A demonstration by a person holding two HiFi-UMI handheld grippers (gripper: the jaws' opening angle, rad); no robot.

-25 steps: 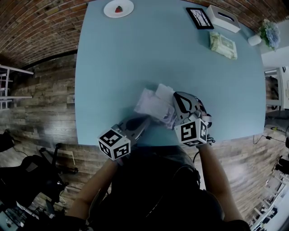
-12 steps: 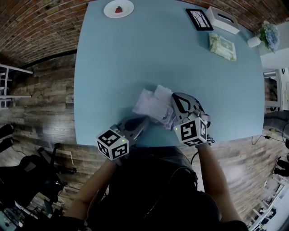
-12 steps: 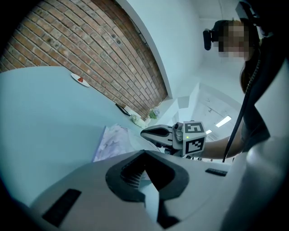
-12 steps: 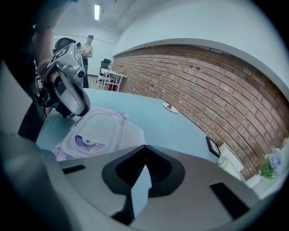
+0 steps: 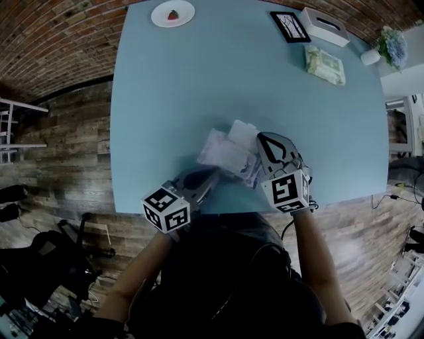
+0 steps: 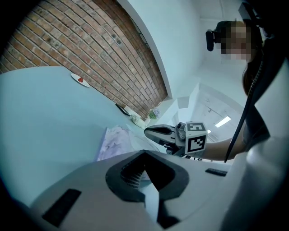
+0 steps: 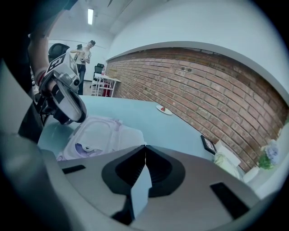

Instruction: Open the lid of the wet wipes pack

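The light blue table (image 5: 199,79) fills my head view, with the wet wipes pack (image 5: 225,153) lying at lower centre by its near edge. My left gripper (image 5: 209,175) sits at the pack's lower-left corner, jaws pressed together. My right gripper (image 5: 262,138), at the pack's right, is closed on nothing.

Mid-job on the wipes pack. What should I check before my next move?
1. Wet wipes pack lying flat on the table: ok.
2. Lid open: a white flap sticks out past the pack's far end, so it looks open. Ok, but confirm.
3. Right gripper free: jaws together with nothing between them. Ok.
4. Left gripper steadying the pack: jaws together at the pack's near edge, but whether they pinch it, cannot tell.
5. Plate and tissue box out of the way: both at the far edge. Ok.
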